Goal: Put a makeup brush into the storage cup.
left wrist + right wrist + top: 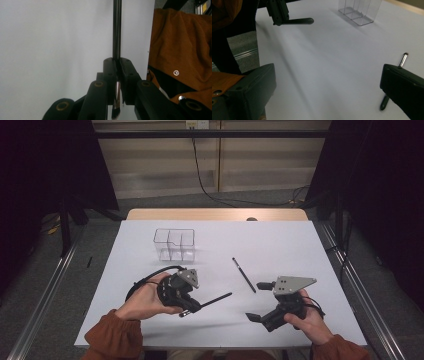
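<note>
**Left gripper clamps a pen, right gripper gapes beside another**

The left gripper (196,304) sits low over the near-left part of the white table (280,240), held in the person's left hand (145,300). Its jaws are pressed tight on a dark pen (216,299), which sticks out level toward the middle of the table, its far end free and clear of the surface, with a shadow under it. In the left gripper view the pen (116,30) runs straight up from between the black pads (110,72), gripped near one end; a shiny metal stub pokes out behind the jaws. An orange sleeve (180,45) fills the right side there.

The right gripper (259,301) is held in the right hand (307,317) at the near-right of the table, and its jaws stand wide apart with nothing between them. One fingertip lies close to the near end of a second pen (244,274), which lies flat on the table, slanting away toward the middle. In the right gripper view that second pen (403,60) shows partly behind the right-hand finger (404,87), its silver end up and its dark tip below.

A clear box (174,243) with compartments stands toward the far-left middle of the table, well apart from both grippers.
</note>
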The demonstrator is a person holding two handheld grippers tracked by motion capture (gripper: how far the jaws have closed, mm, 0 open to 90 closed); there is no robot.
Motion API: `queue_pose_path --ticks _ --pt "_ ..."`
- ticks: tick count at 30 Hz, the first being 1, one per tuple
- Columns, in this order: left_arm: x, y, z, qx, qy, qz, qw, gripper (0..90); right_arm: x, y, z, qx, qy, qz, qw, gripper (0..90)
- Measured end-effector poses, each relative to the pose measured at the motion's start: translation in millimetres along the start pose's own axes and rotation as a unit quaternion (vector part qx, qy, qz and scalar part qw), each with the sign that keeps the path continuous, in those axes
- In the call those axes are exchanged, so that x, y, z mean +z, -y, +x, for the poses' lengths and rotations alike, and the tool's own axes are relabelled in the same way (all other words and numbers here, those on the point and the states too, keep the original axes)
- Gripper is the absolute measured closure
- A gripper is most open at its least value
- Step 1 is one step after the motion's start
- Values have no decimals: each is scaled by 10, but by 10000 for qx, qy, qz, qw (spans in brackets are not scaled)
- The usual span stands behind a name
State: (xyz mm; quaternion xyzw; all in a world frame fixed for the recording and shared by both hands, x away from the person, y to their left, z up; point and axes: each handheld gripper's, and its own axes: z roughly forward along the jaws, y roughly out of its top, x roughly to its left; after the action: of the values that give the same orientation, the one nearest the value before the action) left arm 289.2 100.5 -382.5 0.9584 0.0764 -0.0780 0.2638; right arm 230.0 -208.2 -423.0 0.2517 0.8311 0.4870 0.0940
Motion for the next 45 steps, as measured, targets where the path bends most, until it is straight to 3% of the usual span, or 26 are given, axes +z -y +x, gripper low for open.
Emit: queue_pose_path --ticks 2,4,9,16,22,25,27,30,35,41,42,45 --pt "11 -30 -7 117 20 151 9998 840 26 -7 10 -64 -3 83 9999 9" --pt "28 -87 -20 193 76 153 9997 840 36 -30 4 -130 -92 102 9998 9" --pt "82 -237 -39 384 -13 346 9987 841 36 -119 11 -234 -262 58 9994 14" --pt "156 -419 -52 507 -70 607 9968 840 85 -197 34 -389 -420 375 9977 18" --pt "236 -480 -90 667 -59 926 9934 840 178 -264 48 -444 -621 715 9945 19" --pt "248 -453 -99 712 -40 1002 9924 841 230 -302 16 -384 -847 1050 9901 25" --pt "258 -425 -94 694 -55 1009 9925 840 268 -327 5 -355 -1159 1266 9845 51" --pt "291 -394 -73 665 -30 1101 9917 841 326 -366 28 -562 -1117 1470 9812 40" --pt "299 -382 -63 639 -59 1161 9912 840 414 -444 89 -1040 -1252 1818 9698 47" --pt "302 -356 -46 592 -42 1176 9913 840 523 -528 119 -1171 -1363 2091 9612 36" --pt "300 -356 -38 624 -33 1251 9902 840 538 -533 115 -1167 -1364 2136 9603 38" --pt "325 -341 -29 570 -22 1243 9906 840 583 -540 87 -1171 -1447 2420 9522 108"
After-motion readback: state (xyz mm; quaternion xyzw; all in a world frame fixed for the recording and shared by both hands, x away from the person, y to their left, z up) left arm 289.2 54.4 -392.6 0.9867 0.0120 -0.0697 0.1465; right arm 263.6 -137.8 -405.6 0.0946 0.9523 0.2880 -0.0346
